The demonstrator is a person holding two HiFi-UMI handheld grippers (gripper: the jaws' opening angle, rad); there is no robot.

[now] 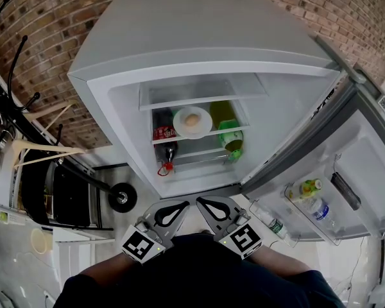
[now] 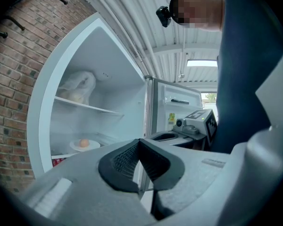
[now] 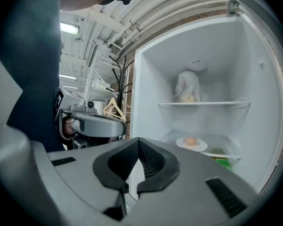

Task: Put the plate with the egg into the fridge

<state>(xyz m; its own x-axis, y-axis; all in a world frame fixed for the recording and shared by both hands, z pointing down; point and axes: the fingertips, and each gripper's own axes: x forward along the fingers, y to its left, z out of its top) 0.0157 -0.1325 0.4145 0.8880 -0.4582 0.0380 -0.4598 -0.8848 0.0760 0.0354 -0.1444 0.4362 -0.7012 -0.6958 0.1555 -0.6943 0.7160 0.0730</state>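
The fridge [image 1: 115,95] stands open in front of me. A white plate [image 1: 192,122] with a brown egg [image 1: 192,119] rests on its middle shelf; the plate [image 2: 84,145] also shows low at the left in the left gripper view, and the plate [image 3: 192,144] is seen mid-right in the right gripper view. Both grippers hang close to my body, well short of the fridge and side by side. My left gripper [image 1: 185,204] is shut, its pads meeting with nothing between them. My right gripper [image 1: 200,201] is likewise shut and holds nothing.
A dark bottle [image 1: 169,151] and green containers [image 1: 230,136] sit on the shelves near the plate. A white bag [image 3: 187,87] lies on the upper shelf. The open door [image 1: 346,172] at right holds bottles [image 1: 310,188]. Wooden hangers [image 1: 42,147] and a brick wall [image 1: 45,24] are at left.
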